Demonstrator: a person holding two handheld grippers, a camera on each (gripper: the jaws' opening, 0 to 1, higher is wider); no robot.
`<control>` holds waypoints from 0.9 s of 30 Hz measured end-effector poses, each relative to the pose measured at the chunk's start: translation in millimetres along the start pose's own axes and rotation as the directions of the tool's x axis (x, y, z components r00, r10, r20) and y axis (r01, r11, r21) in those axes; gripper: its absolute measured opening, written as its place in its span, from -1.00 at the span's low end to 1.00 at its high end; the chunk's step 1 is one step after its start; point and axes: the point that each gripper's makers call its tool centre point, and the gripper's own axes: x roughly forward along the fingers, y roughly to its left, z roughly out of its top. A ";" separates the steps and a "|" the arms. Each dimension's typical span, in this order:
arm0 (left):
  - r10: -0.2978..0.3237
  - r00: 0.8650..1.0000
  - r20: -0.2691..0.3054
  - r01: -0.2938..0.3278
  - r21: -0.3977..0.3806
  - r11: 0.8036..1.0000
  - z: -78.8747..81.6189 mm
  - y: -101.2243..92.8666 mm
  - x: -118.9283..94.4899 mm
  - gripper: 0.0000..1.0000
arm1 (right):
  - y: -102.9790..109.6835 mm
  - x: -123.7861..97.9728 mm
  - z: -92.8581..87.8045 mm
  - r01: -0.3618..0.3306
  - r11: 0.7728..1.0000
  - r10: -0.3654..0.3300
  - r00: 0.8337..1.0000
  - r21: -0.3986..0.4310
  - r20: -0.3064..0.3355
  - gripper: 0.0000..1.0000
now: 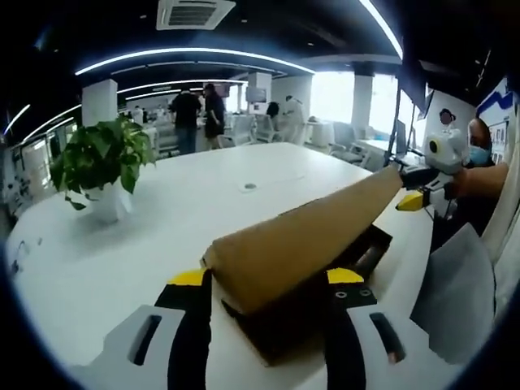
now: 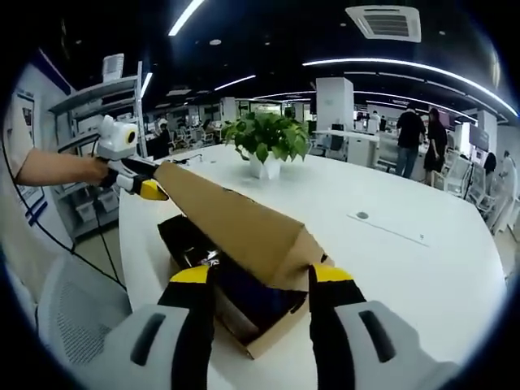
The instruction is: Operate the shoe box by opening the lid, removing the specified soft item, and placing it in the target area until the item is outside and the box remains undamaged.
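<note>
On the white office table (image 1: 162,236), both grippers (image 1: 268,280) (image 2: 256,276) are pinching opposite ends of the raised brown cardboard lid (image 2: 236,219) over the shoe box (image 2: 260,321).

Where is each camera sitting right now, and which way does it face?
Left gripper view: rides the left hand-held gripper at one end of the raised lid, facing the right hand-held gripper and a forearm.
Right gripper view: rides the right hand-held gripper at the opposite end, facing the left one and a forearm.
Shared: lid, shoe box, potted plant, white table.
</note>
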 end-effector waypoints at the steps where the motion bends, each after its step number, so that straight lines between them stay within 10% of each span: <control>1: 0.018 1.000 0.004 -0.018 -0.001 1.000 2.0 4.0 0.7 -0.08 | -1.7 0.5 1.7 0.002 1.000 -0.002 1.000 0.001 0.004 -0.18; 27: 0.182 0.982 0.040 -0.183 0.010 0.983 34.7 52.5 18.1 -0.84 | -32.4 15.9 33.5 0.032 0.999 -0.030 0.998 -0.033 0.049 -0.27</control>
